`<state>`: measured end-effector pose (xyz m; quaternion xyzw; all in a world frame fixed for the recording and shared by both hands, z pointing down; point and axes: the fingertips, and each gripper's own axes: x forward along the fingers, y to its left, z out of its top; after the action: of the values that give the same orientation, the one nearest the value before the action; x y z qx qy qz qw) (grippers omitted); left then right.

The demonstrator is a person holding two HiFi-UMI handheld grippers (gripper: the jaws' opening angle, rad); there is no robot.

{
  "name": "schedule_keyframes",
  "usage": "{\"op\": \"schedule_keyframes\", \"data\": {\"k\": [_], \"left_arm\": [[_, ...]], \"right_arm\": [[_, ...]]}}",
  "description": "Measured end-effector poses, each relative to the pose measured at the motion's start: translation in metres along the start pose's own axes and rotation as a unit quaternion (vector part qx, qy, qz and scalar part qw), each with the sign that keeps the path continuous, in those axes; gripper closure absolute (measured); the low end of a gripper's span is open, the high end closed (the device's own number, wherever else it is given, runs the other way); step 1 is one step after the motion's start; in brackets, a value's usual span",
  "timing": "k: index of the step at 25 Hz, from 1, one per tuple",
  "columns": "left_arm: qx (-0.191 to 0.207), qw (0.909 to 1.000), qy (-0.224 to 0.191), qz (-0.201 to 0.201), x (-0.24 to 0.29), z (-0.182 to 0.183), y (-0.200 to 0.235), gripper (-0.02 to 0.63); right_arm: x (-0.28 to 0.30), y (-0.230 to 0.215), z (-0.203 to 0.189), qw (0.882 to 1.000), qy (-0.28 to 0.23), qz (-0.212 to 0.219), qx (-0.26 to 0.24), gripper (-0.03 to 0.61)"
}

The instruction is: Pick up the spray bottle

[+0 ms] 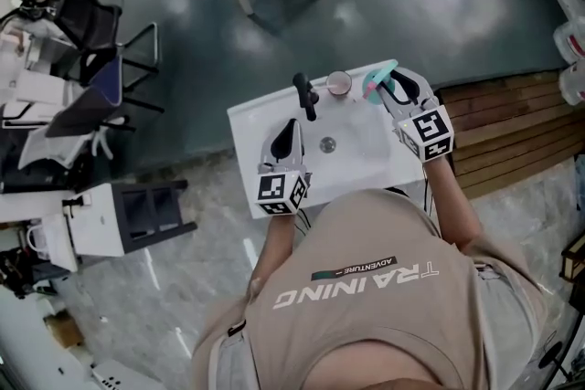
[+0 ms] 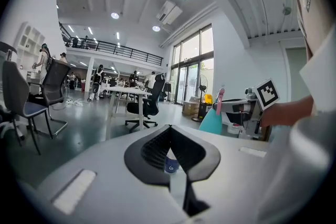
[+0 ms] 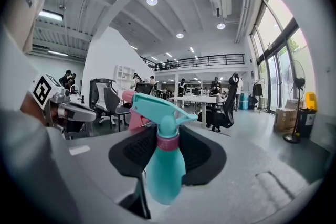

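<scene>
The teal spray bottle [image 1: 374, 87] with a pink collar hangs above the far right corner of the white sink [image 1: 260, 119]. My right gripper [image 1: 393, 89] is shut on it. In the right gripper view the bottle [image 3: 165, 168] stands upright between the black pads [image 3: 202, 152], its trigger head pointing right. From the left gripper view the bottle [image 2: 212, 121] shows at the right, held off the surface. My left gripper [image 1: 287, 132] hovers over the sink's near left part. Its jaws meet at the tips [image 2: 170, 131] with nothing between them.
A black faucet [image 1: 305, 94] and a small cup [image 1: 339, 84] stand at the sink's far edge, and a drain [image 1: 327, 143] sits in the basin. Wooden decking [image 1: 512, 123] lies to the right. Office chairs [image 1: 101, 59] and desks stand at the left.
</scene>
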<state>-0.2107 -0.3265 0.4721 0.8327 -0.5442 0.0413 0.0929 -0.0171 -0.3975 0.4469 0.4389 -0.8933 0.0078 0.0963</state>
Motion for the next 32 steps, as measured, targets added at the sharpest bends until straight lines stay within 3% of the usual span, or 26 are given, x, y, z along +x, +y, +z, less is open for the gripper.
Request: {"op": "schedule_keyframes", "data": {"k": [17, 32], "left_arm": [[0.023, 0.9996, -0.017, -0.007, 0.004, 0.024, 0.014, 0.598], [0.019, 0.9998, -0.002, 0.003, -0.002, 0.015, 0.011, 0.597]], "right_arm": [[-0.014, 0.01, 0.002, 1.0, -0.011, -0.006, 0.01, 0.445], [-0.013, 0.009, -0.002, 1.0, -0.008, 0.003, 0.015, 0.445]]}}
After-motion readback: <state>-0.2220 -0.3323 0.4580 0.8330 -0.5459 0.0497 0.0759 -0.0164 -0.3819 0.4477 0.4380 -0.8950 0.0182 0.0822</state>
